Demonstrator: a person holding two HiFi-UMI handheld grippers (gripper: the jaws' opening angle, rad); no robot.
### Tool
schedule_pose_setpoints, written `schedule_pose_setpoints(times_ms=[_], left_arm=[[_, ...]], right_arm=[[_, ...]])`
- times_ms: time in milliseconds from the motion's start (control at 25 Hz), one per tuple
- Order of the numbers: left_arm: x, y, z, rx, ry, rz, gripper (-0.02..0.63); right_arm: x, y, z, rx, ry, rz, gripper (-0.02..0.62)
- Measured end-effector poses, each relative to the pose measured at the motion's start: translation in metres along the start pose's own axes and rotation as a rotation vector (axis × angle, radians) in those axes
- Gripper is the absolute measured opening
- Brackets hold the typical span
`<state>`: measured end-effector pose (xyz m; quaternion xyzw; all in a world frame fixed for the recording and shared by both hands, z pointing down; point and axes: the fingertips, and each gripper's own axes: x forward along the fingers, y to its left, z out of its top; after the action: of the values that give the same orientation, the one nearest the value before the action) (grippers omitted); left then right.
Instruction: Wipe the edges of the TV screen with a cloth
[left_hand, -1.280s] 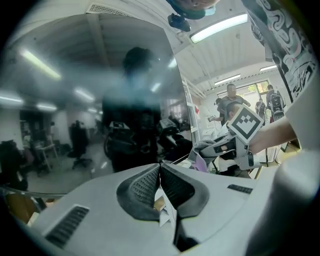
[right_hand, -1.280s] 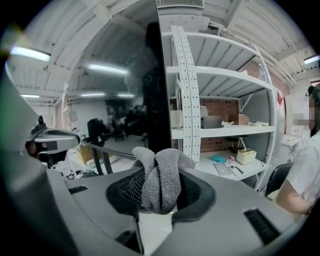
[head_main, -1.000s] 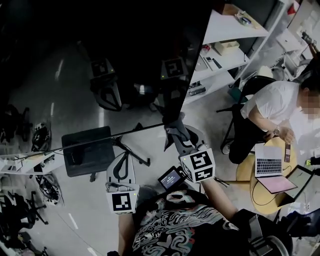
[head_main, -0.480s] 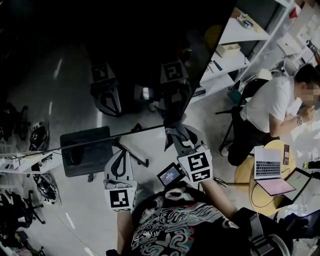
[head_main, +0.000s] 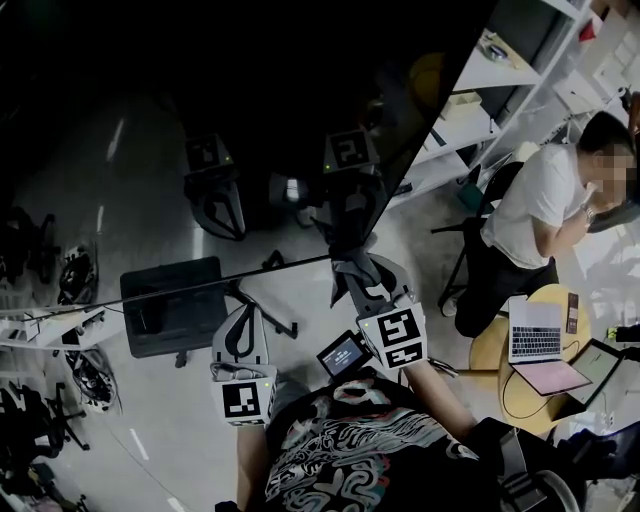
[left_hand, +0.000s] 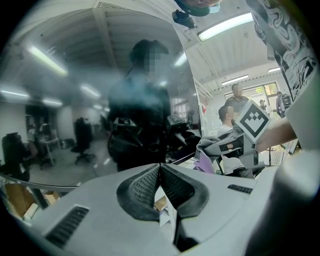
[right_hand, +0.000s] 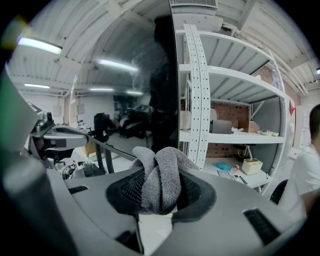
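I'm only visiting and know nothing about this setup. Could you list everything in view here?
TV screen: one, black and mirror-like, upper left of the head view.
cloth: one, grey, bunched by the screen's lower right corner.
shelving: one unit, white, right of the screen.
seated person: one, white shirt, far right.
round table: one, pale wood, lower right, carrying an open laptop.
left gripper: grey, shut, empty.
right gripper: grey, shut on the cloth.
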<state>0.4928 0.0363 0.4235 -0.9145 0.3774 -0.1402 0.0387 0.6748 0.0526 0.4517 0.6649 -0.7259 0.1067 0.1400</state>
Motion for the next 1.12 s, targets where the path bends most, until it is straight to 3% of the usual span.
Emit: schedule_pose_setpoints(times_ms=[760, 1120], left_arm=[[-0.001, -0.009, -0.009, -0.016, 0.019, 0.005, 0.018], [-0.010, 0.009, -0.006, -0.092, -0.045, 0.079, 0.018]], right_arm=[[-0.001, 0.004, 0.002, -0.009, 0.004, 0.027, 0.150], [0.010, 0.021, 0.004, -0.020, -0.010, 0.068, 0.149]])
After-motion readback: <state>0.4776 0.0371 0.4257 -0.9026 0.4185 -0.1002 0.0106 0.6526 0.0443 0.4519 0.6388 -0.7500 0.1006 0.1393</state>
